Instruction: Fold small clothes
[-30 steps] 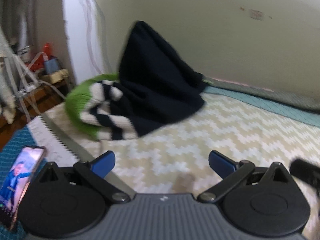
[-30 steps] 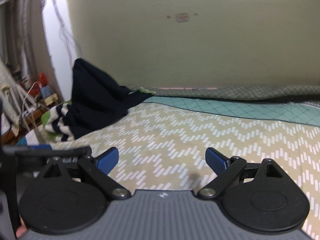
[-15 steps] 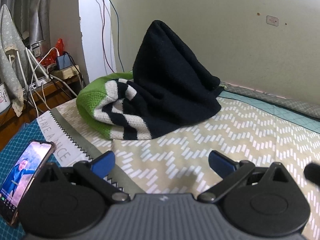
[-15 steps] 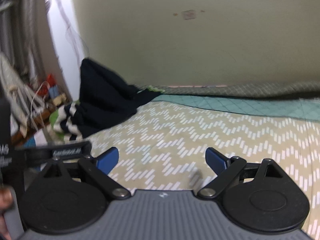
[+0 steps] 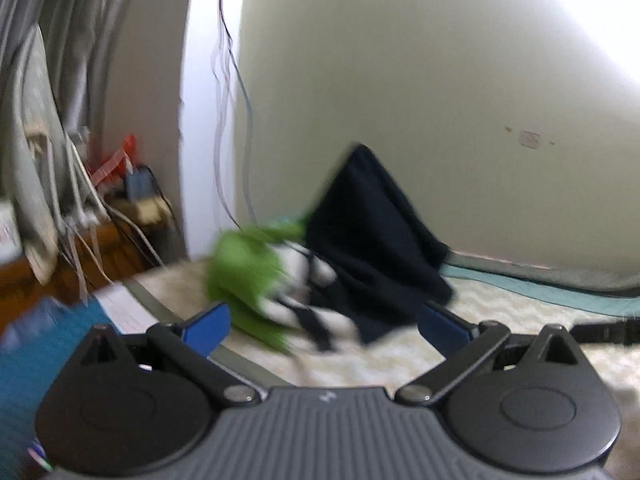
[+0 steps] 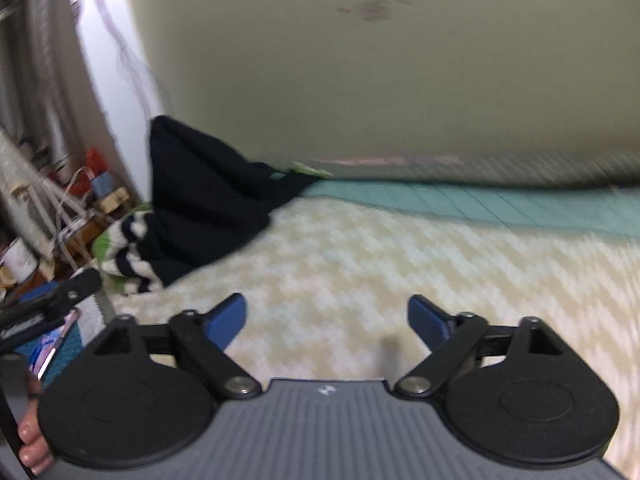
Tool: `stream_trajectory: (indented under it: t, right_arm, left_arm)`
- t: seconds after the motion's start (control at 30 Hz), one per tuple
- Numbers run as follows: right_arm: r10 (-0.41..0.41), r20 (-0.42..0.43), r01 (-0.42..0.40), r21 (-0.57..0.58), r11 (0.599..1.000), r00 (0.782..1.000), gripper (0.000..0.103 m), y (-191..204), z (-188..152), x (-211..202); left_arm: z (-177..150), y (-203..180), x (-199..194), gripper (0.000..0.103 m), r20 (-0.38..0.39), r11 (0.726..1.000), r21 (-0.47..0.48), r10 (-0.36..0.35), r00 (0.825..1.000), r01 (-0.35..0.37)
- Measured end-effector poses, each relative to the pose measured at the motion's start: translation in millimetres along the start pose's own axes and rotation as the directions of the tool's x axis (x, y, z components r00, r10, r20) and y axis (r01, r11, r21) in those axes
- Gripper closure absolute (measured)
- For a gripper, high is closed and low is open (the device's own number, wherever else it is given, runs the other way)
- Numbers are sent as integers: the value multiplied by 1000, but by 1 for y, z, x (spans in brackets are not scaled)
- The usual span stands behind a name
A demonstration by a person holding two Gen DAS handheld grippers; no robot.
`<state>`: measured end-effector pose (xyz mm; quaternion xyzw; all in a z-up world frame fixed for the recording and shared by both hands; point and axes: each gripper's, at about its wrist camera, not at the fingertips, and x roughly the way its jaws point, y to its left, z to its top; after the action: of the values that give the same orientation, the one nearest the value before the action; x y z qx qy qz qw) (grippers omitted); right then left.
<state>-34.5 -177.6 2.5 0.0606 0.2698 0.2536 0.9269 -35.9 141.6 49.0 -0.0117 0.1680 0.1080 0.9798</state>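
Note:
A heap of small clothes lies at the far left of the bed against the wall: a dark navy garment point(image 5: 372, 240) draped over a green and navy-white striped knit point(image 5: 256, 280). The heap also shows in the right wrist view point(image 6: 200, 208). My left gripper point(image 5: 324, 324) is open and empty, a short way in front of the heap. My right gripper point(image 6: 326, 320) is open and empty over the zigzag-patterned bedspread point(image 6: 360, 260), to the right of the heap and farther from it. The left gripper's body point(image 6: 48, 300) shows at the left edge of the right wrist view. Both views are blurred.
A phone point(image 6: 56, 344) with a lit screen lies on a teal cloth at the bed's left corner. Cables, a power strip and clutter point(image 5: 100, 208) fill the floor left of the bed. A teal quilted strip point(image 6: 480, 204) runs along the wall.
Both views have swung and blurred. The left gripper has tilted upward and the clothes heap sits lower and smaller in its view. The right gripper has shifted slightly. Both stay open.

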Motion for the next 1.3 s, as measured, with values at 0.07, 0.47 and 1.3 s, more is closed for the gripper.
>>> stream_trajectory:
  t: [0.07, 0.47, 1.3]
  right_arm:
    - [60, -14, -60, -24, 998, 998, 33, 17, 20, 19]
    - [181, -125, -167, 118, 979, 975, 53, 41, 63, 167]
    - [192, 619, -141, -131, 981, 762, 92, 63, 164, -279]
  left_arm:
    - [13, 18, 9, 0, -10, 1000, 19, 11, 1000, -11]
    - [31, 18, 132, 61, -228, 944, 329, 85, 970, -5]
    - [189, 26, -125, 90, 340, 795, 187, -603, 722, 577]
